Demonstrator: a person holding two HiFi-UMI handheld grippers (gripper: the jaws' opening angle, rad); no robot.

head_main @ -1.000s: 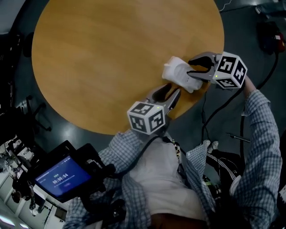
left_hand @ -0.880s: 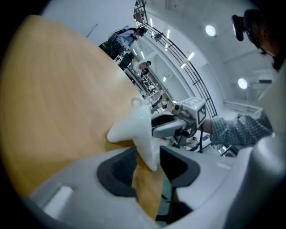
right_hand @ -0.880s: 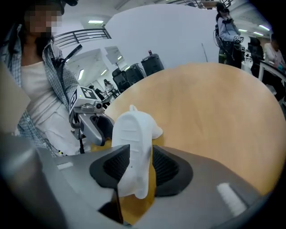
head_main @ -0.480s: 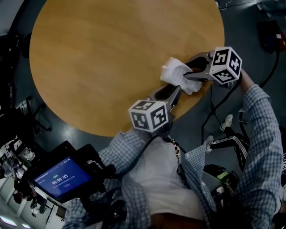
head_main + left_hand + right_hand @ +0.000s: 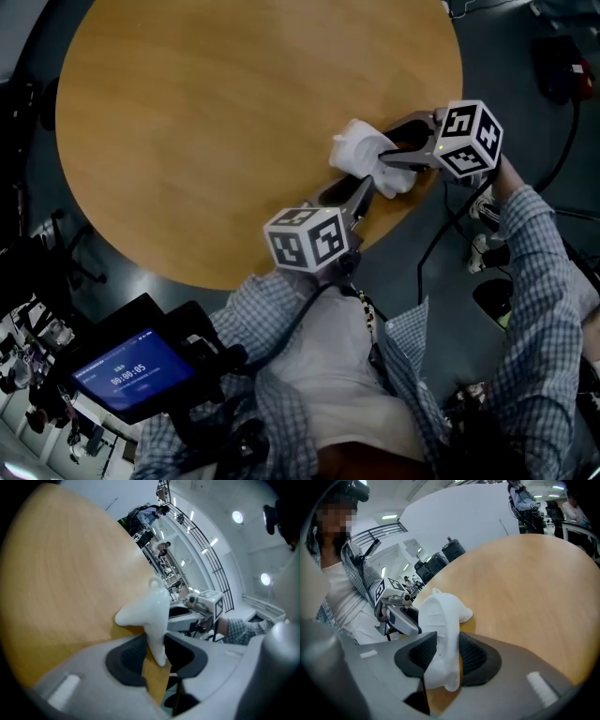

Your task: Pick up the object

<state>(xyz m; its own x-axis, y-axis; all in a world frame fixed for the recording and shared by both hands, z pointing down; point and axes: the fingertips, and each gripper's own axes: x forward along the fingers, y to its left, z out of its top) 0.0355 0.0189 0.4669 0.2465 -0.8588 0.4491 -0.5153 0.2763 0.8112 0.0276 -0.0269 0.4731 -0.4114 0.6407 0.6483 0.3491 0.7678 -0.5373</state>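
The white moulded plastic object (image 5: pixel 361 150) hangs just above the round wooden table (image 5: pixel 216 122), near its right front edge. My right gripper (image 5: pixel 394 152) comes in from the right and is shut on the object's broad ribbed end (image 5: pixel 443 620), between the pads (image 5: pixel 471 656). My left gripper (image 5: pixel 361 192) reaches up from below. Its jaws have just been closing, and the object's thin tapered end (image 5: pixel 157 639) is pinched between them. From the left gripper view the right gripper (image 5: pixel 187 616) shows behind the object.
The table's edge runs right under both grippers, with dark floor beyond. A dark screen with a timer (image 5: pixel 131 370) sits at the lower left. Cables and a black and red thing (image 5: pixel 562 66) lie on the floor to the right.
The left gripper's jaws have narrowed onto the object's thin end. The right gripper has rolled and drawn the object slightly up and to the left.
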